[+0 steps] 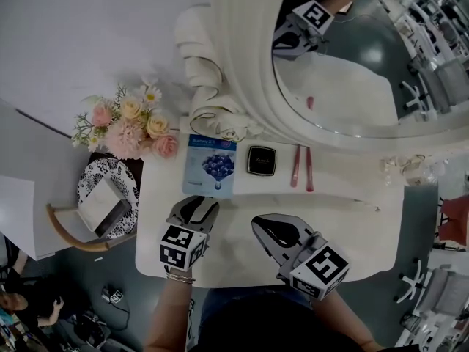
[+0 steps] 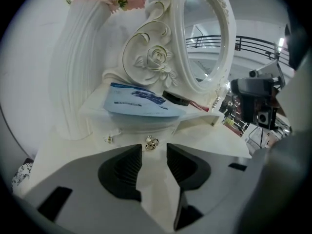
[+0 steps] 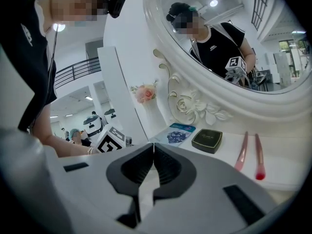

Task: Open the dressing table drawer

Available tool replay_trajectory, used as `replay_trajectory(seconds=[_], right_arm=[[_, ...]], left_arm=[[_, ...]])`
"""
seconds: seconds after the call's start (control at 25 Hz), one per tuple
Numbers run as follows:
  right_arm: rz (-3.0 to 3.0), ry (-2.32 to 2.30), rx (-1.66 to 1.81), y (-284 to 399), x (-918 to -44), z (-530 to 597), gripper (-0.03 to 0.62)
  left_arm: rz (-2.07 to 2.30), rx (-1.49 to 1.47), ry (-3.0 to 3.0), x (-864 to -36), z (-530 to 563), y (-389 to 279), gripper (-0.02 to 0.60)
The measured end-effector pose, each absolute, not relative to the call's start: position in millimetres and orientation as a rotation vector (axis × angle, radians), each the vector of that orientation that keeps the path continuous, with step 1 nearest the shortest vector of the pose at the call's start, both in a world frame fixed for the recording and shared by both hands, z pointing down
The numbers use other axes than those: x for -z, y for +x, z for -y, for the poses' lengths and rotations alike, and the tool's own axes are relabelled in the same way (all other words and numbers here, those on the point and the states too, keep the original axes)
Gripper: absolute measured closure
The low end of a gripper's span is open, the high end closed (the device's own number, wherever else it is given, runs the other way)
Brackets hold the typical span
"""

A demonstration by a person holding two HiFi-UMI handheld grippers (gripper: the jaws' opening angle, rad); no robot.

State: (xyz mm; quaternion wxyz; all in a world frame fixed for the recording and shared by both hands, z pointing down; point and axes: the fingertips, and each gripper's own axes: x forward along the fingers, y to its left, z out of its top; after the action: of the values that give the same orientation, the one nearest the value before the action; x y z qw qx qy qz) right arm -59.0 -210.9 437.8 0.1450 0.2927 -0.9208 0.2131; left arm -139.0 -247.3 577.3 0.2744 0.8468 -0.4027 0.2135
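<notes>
Facing drawer [image 2: 130, 132]: stiff, likely light, sliding; grip by small, probably slippery knob [image 2: 151, 142] just ahead of left gripper [image 2: 154, 150], jaws apart, empty. Right gripper [image 3: 154, 146] closed, empty.

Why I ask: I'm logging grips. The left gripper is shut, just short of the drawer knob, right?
Not quite. The left gripper is open, not shut, just short of the drawer knob; the left gripper view shows its jaws apart.
</notes>
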Motion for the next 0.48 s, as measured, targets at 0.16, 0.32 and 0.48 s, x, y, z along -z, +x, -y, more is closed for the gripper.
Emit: replay_trajectory(seconds=[0.16,0.32,0.48], right_arm=[[2.643,0.856,-0.620,-55,-440,212,0.576],[2.627,0.870,-0.624,-51,-443,212,0.576],[2.608,0.894,-0.624,-44,-444,212,0.576]], left_arm=[[1.094,-0.560,2.266,-582,256,-136,0.425],[1.081,-0.552,2.252,-585,261,-136,0.433],[1.061,-0.556,2.262,-585,260,-134,0.482]])
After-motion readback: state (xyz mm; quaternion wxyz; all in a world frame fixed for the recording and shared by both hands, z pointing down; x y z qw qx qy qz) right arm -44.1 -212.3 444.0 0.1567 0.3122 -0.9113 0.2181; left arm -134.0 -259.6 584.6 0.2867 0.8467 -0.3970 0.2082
